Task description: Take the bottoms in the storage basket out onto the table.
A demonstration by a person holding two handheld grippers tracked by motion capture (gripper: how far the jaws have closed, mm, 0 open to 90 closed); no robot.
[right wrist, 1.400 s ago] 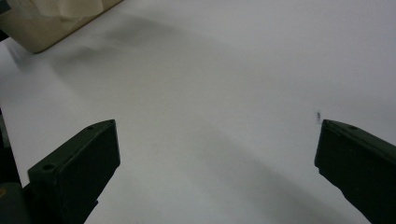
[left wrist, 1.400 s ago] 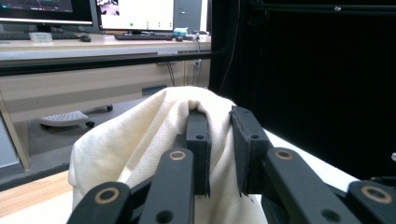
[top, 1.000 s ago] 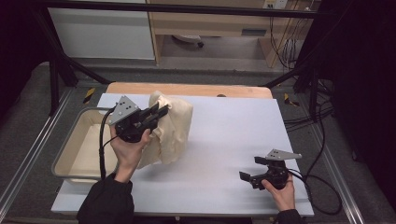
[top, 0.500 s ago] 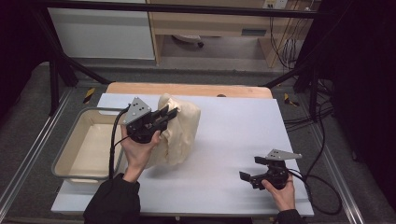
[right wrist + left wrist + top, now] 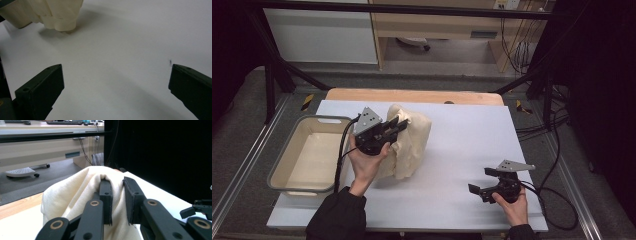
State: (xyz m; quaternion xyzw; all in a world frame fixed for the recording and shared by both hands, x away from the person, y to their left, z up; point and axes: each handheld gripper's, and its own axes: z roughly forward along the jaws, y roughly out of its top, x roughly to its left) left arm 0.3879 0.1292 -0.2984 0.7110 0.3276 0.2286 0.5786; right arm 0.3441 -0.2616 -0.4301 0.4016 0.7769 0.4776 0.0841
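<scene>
A person's left gripper (image 5: pixel 394 127) clamps a fold of cream-coloured cloth (image 5: pixel 412 145) and holds it raised above a white table (image 5: pixel 462 150), the fabric hanging in a bunch with its lower edge touching the tabletop. In the left gripper view the two black jaws stand close together with a ridge of the cloth (image 5: pixel 82 192) pinched between them, the woven fabric draping down on both sides.

Just to the left of the cloth sits a shallow beige plastic tub (image 5: pixel 287 172), its near rim at the table's left edge; the left hand (image 5: pixel 364 162) and the gripper's black cable hang between tub and cloth.

Well apart, near the table's front right corner, the right gripper (image 5: pixel 482 187) rests low over the bare surface with its jaws spread wide and nothing between them. The right gripper view shows the two jaw tips far apart over plain white tabletop, with the ribbed hem of the cloth (image 5: pixel 60 23) lying at the upper left.

A strip of wooden board (image 5: pixel 412 95) shows along the table's far edge, with cabinets beyond on a grey floor.
</scene>
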